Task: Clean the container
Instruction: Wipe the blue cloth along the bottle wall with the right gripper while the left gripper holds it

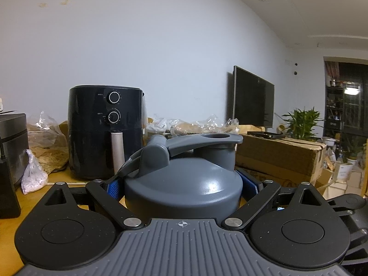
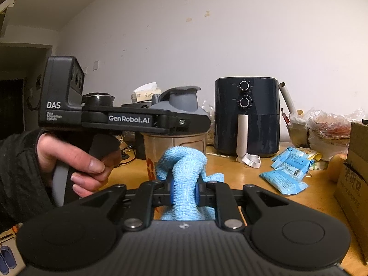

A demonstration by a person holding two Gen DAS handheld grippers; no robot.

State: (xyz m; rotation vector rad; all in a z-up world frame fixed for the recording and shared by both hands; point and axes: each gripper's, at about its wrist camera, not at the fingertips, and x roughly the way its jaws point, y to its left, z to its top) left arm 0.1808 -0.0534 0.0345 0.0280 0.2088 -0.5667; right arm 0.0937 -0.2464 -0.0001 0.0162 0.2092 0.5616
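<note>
The container [image 2: 176, 142], a translucent bottle with a grey lid [image 1: 184, 184], is held upright above the wooden counter [image 2: 241, 172], clamped at the lid between the jaws of the left gripper [image 1: 182, 187]. The lid's flip cap [image 1: 207, 139] is seen raised over the spout. In the right wrist view, the left gripper [image 2: 184, 122] is shown from the side, its handle gripped by a hand [image 2: 73, 161] in a dark sleeve. Just in front of the container, a blue cloth [image 2: 184, 174] is pinched in the closed jaws of the right gripper [image 2: 184, 191]; whether cloth and container touch cannot be told. Behind, a black air fryer [image 2: 247, 117] stands against the wall, well apart from the container. Blue packets [image 2: 285, 170] lie on the counter to the right, and a cardboard box [image 1: 280, 156] and a dark screen [image 1: 253, 96] are seen further back.
</note>
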